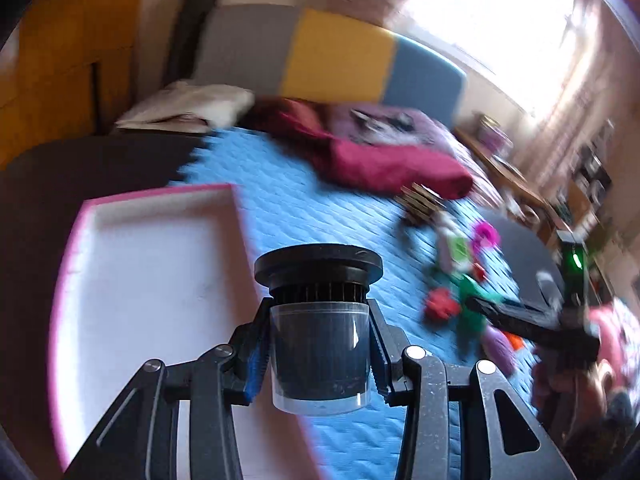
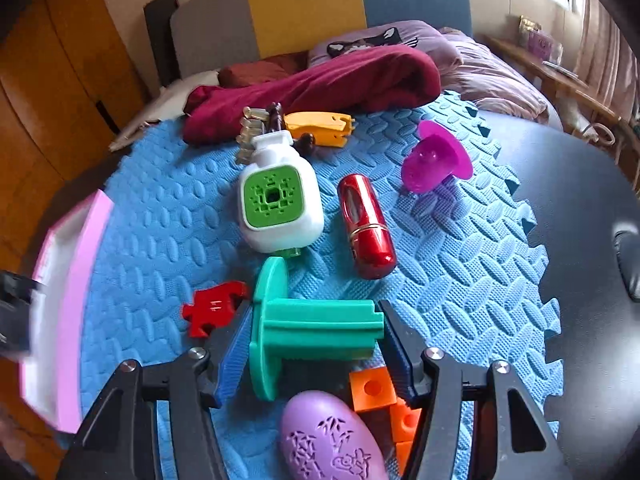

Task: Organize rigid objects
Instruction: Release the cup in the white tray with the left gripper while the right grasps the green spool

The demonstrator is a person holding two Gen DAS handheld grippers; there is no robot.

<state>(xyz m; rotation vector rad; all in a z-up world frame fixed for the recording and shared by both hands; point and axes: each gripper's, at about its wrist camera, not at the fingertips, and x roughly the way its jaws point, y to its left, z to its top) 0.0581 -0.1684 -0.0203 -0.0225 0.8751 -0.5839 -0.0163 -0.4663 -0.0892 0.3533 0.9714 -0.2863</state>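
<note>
My left gripper (image 1: 318, 344) is shut on a dark cylindrical jar with a black ribbed cap (image 1: 318, 336), held above the right edge of the pink-rimmed white tray (image 1: 152, 280). My right gripper (image 2: 314, 336) has its jaws around a teal spool (image 2: 304, 328) lying on the blue foam mat (image 2: 460, 280); the pads touch both its ends. Around it lie a red puzzle piece (image 2: 212, 308), a white-and-green bottle (image 2: 276, 200), a red capsule case (image 2: 366, 228), a magenta funnel-shaped piece (image 2: 434, 160), orange cubes (image 2: 376, 392) and a purple oval case (image 2: 332, 440).
A yellow clip (image 2: 320, 128) and small beige and brown pieces (image 2: 256, 128) lie by a maroon cloth (image 2: 320, 84) at the mat's far edge. The tray shows at the left of the right wrist view (image 2: 68, 300). A dark tabletop (image 2: 580, 220) lies to the right.
</note>
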